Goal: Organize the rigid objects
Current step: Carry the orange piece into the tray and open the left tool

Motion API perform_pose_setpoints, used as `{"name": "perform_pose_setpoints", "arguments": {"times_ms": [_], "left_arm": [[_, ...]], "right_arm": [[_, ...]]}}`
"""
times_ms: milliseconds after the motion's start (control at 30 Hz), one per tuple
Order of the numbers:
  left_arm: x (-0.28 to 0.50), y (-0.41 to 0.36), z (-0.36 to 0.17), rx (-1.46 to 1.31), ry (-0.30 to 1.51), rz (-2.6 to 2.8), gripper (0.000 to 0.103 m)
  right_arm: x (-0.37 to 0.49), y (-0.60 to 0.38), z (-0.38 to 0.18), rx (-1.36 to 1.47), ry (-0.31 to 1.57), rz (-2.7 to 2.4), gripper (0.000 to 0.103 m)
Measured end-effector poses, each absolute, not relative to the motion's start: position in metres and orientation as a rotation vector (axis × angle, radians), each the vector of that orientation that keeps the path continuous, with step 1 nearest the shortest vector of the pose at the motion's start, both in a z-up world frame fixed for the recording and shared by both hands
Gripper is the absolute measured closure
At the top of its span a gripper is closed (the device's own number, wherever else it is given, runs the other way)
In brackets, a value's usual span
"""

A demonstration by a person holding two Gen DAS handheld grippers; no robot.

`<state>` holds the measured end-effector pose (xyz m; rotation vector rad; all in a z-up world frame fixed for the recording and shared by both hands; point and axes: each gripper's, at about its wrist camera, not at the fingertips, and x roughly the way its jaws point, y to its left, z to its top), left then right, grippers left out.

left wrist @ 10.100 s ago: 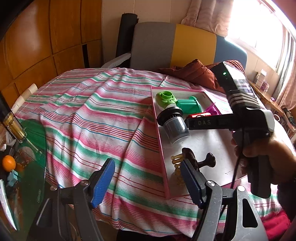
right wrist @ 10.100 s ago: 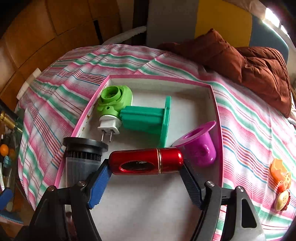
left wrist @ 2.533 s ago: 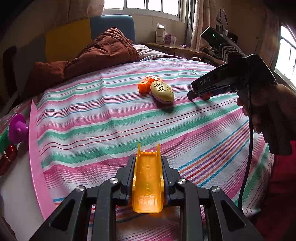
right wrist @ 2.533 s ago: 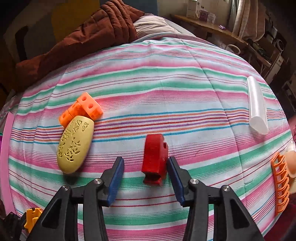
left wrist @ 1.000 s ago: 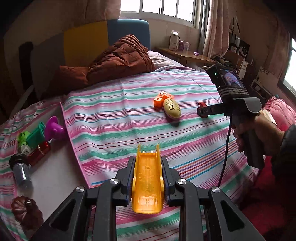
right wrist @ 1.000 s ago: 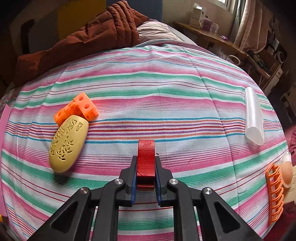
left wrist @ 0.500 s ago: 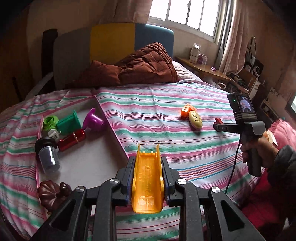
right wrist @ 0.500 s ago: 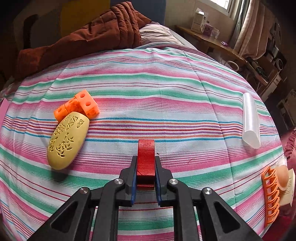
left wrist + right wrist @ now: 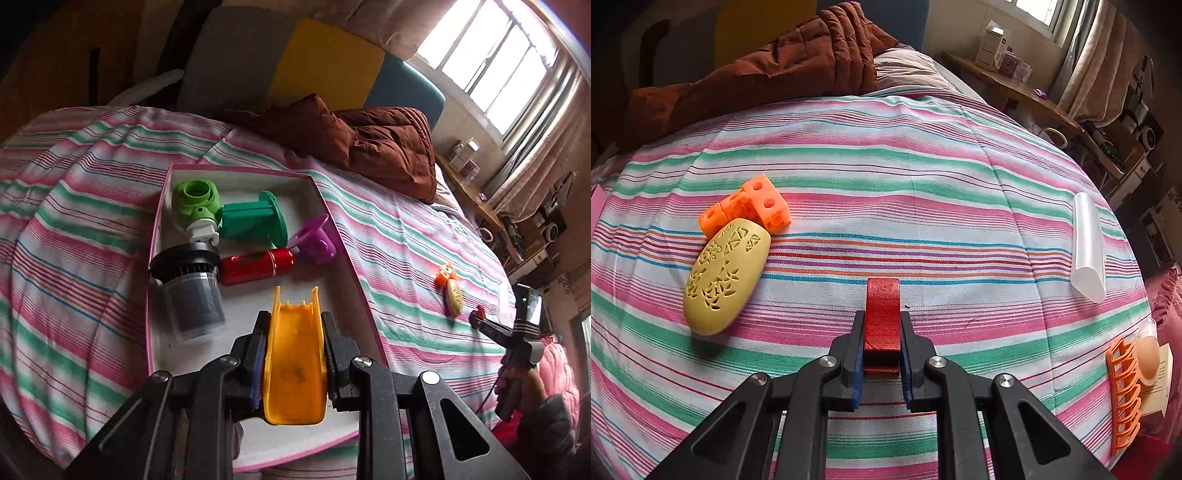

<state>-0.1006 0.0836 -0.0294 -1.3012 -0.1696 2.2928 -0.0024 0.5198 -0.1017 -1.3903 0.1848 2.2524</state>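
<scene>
1. Yellow plastic channel piece [image 9: 295, 354] is pinched in your left gripper [image 9: 295, 363], held above the near end of the pink-rimmed tray [image 9: 157, 236].
2. Farther inside the tray lie a red cylinder [image 9: 256, 266], a grey-capped jar [image 9: 192, 295], a green spool [image 9: 255, 219] and a purple cup [image 9: 317, 243].
3. Your right gripper [image 9: 882, 350] has its jaws clamped on a red block [image 9: 882, 314] over the striped bedspread [image 9: 923, 192].
4. Left of it lie a yellow oval case [image 9: 726, 273] touching orange cubes [image 9: 750, 208].
</scene>
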Motion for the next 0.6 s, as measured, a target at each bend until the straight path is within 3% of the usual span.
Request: {"name": "perform_pose_setpoints", "arguments": {"times_ms": [333,467,600], "left_arm": [[-0.143,0.11,-0.064,-1.426,0.002,2.325,0.077],[-0.143,0.105,-0.06,-1.407,0.011,2.35,0.064],[-0.122,0.104,-0.043,-1.302,0.077,2.403,0.064]], "right_arm": [[-0.004,0.521,-0.102,-1.397,0.183,2.251,0.088],[-0.004,0.521,-0.102,-1.398,0.186,2.252,0.088],[-0.005,0.52,-0.102,-1.398,0.179,2.253,0.088]]}}
